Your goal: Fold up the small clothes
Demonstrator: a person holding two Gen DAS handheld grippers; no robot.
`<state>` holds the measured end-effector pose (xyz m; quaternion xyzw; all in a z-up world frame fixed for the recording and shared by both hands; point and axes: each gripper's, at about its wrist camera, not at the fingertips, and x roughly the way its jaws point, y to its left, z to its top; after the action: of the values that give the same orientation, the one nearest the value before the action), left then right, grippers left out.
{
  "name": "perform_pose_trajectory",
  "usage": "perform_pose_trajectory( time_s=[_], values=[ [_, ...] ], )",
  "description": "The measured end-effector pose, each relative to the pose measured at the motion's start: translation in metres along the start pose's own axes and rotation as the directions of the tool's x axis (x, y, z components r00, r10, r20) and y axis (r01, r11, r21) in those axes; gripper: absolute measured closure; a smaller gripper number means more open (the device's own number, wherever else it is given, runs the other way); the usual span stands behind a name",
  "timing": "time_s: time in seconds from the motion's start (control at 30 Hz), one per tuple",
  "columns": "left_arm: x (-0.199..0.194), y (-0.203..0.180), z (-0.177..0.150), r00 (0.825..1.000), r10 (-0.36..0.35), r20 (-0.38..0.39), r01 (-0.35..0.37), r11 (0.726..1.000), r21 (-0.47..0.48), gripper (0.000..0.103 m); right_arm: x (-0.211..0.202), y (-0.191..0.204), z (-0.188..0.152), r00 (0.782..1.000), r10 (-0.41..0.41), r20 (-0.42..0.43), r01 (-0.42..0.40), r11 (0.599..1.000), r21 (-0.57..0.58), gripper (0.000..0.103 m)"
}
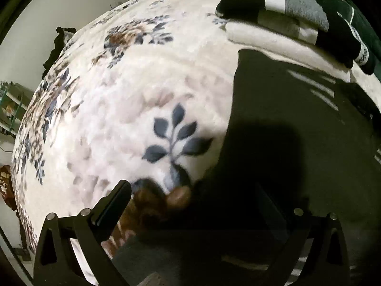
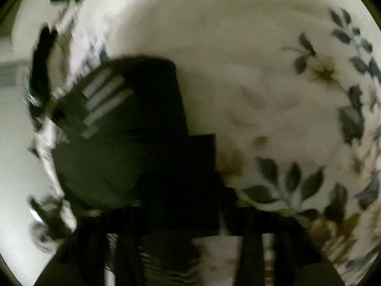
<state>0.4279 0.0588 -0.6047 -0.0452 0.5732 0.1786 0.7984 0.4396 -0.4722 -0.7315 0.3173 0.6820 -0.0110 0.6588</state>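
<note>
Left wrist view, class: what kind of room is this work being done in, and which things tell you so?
Probably a bedroom. The work surface is a bed under a floral fleece blanket, a stack of folded clothes sits at its far edge, and a dark striped garment lies spread on the blanket.

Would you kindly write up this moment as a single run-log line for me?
dark striped garment on floral blanket | folded stack beyond | left gripper: open at garment edge | right gripper: above garment, state unclear, blurred
</note>
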Motion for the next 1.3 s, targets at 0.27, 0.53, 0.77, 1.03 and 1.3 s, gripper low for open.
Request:
perform_pose_trajectory(
  time_s=[0.27,0.53,0.77,1.03,1.3],
  values=[
    [0.000,0.003,-0.008,1.000,-0.009,0.005,0.009,1.000,0.007,0.000,-0.040,-0.016,0.057,0.980,0.102,0.168,-0.115,0.991,0.069,0.029],
    [-0.014,-0.001,-0.010,0.999,0.017,0.049,-0.020,0.999,0.050,0.000,0.007,0.031,0.091,0.999,-0.035,-0.001,0.034,0.994,-0.099,0.095],
    [-0.026,0.013,-0.020,0.999,-0.004,0.054,-0.002,0.994,0.106,0.000,-0.023,0.034,0.120,0.965,-0.209,0.157,0.219,0.975,-0.047,0.099],
    [-0.069,0.037,-0.052,0.993,-0.107,0.039,0.100,0.982,0.161,0.000,-0.072,0.042,0.062,0.980,-0.178,0.095,0.180,0.984,-0.016,0.057],
    [-0.136,-0.014,-0.172,0.969,-0.227,-0.103,0.248,0.911,0.329,0.000,-0.147,-0.016,-0.087,0.991,-0.130,-0.014,0.130,0.991,-0.005,0.042]
  ],
)
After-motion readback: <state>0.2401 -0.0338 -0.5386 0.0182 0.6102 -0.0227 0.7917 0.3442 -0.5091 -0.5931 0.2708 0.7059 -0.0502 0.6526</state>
